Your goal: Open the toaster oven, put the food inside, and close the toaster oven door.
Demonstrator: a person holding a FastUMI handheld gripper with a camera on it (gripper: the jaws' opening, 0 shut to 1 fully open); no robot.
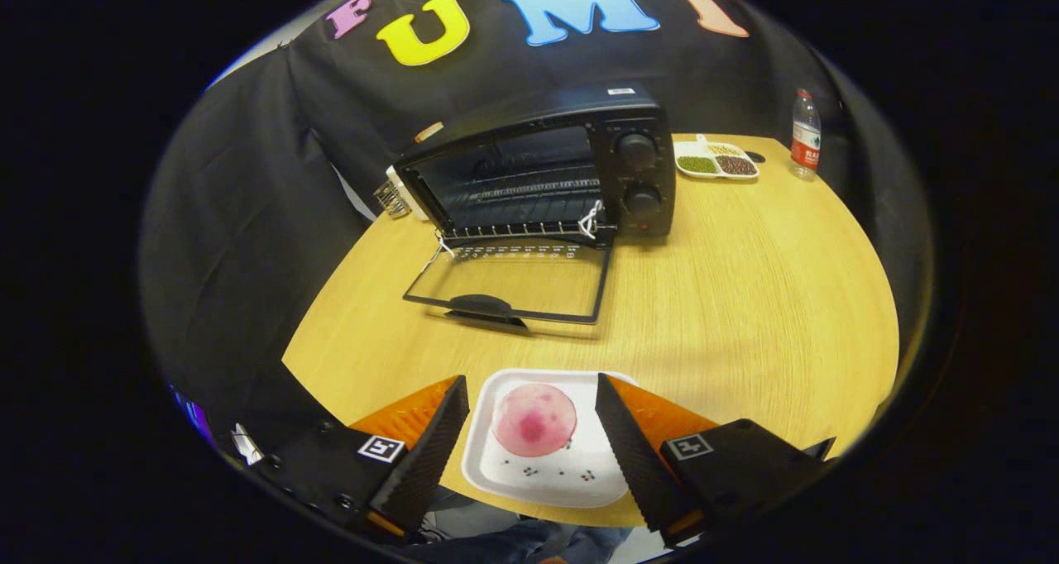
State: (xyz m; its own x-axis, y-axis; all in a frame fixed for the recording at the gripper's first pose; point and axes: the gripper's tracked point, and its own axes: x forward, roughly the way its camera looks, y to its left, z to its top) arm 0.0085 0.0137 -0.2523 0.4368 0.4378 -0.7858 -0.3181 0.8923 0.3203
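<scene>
A pale wood-grain table (pixel 728 299) fronts the black cloth wall, carrying the boxy black toaster oven (pixel 571 167) with its glass door (pixel 513 287) dropped flat, ready for loading. The gripper (pixel 532 432) hangs spread wide, holding nothing, its ridged fingers straddling the glossy white tray (pixel 496 469) bearing the round pink food (pixel 534 419), probably lining up a grasp

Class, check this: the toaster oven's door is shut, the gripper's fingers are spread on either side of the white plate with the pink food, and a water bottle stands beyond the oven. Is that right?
Not quite. The gripper view shows the toaster oven with its door open, folded down flat over the table. The rest holds: the gripper is open around the white plate carrying the pink food, and the water bottle stands beyond.
</scene>
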